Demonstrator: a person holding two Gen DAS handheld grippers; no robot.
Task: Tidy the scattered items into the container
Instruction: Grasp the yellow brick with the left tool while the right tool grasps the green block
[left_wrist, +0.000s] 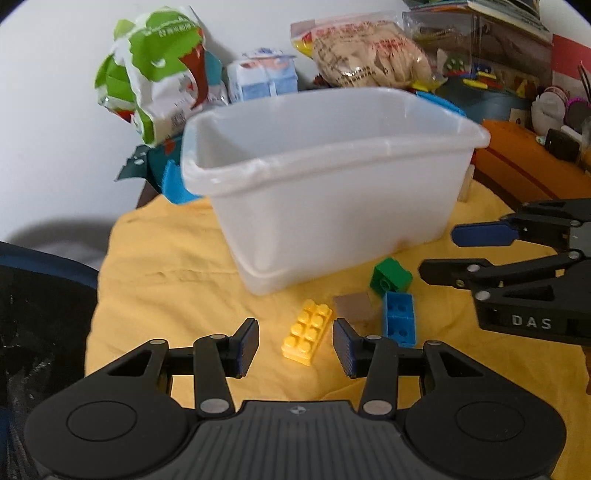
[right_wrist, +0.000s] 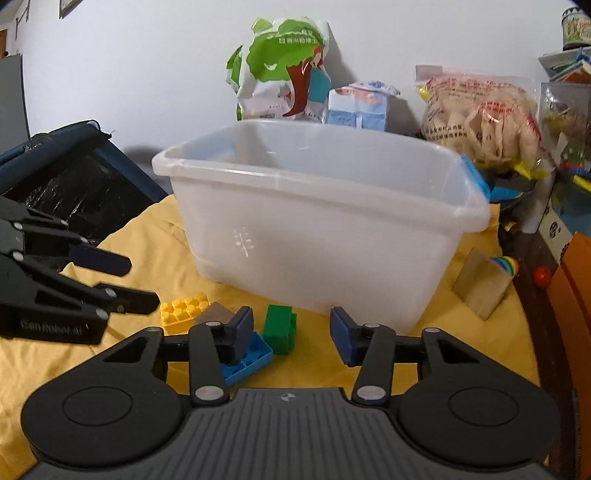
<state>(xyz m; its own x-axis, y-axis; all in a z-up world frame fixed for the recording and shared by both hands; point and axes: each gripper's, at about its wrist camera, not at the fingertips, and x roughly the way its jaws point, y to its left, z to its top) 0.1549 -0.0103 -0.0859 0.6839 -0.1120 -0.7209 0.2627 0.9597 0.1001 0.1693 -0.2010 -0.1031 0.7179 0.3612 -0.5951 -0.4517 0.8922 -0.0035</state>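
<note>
**Yellow brick centred ahead of left gripper**

Blue-padded left gripper (left_wrist: 295, 341) stands half open, holding nothing. The yellow brick (left_wrist: 306, 331) lies between its fingertips, long axis running away toward the bin (left_wrist: 332, 177). Right gripper (right_wrist: 291, 334), empty and part open, faces the green brick (right_wrist: 279, 328).

Yellow brick (left_wrist: 307, 332), green brick (left_wrist: 390, 276), blue brick (left_wrist: 399, 318), yellow cloth (left_wrist: 166, 266).

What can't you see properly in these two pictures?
- Floor of the translucent white plastic tub: both views, hidden by its frosted walls.
- Part of the blue plastic building brick: right wrist view, covered by the right gripper.
- Print on the green-and-white snack bag: too small.
</note>
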